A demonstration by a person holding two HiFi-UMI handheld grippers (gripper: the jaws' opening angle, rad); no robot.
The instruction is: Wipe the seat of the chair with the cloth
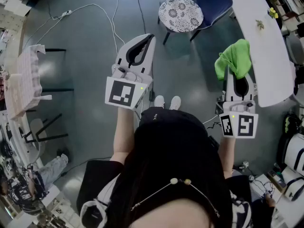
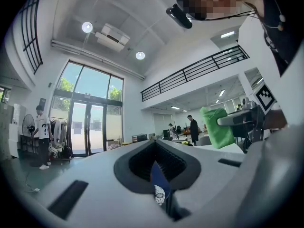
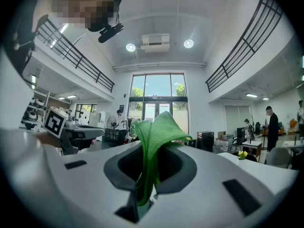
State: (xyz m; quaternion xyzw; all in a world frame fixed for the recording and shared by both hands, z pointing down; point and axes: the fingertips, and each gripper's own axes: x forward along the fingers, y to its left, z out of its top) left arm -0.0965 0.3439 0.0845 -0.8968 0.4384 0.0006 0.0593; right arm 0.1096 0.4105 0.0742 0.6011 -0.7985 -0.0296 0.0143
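The chair has a round patterned seat [image 1: 180,14] and a blue back [image 1: 213,1]; it stands on the grey floor ahead of me, at the top of the head view. My right gripper [image 1: 237,74] is held up beside the white table, shut on a bright green cloth [image 1: 234,57] that bunches above its jaws. The right gripper view shows the cloth [image 3: 154,132] pinched in the slit of the right gripper [image 3: 146,177]. My left gripper [image 1: 149,38] points toward the chair, shut, with nothing in it. A sliver of the chair shows through the left gripper [image 2: 159,177].
A long white table [image 1: 266,46] with a small yellow flower [image 1: 272,12] runs along the right. White cables [image 1: 95,11] trail over the floor at upper left. A pale table [image 1: 23,80] and black chair legs stand at the left. Several people stand far off in the hall.
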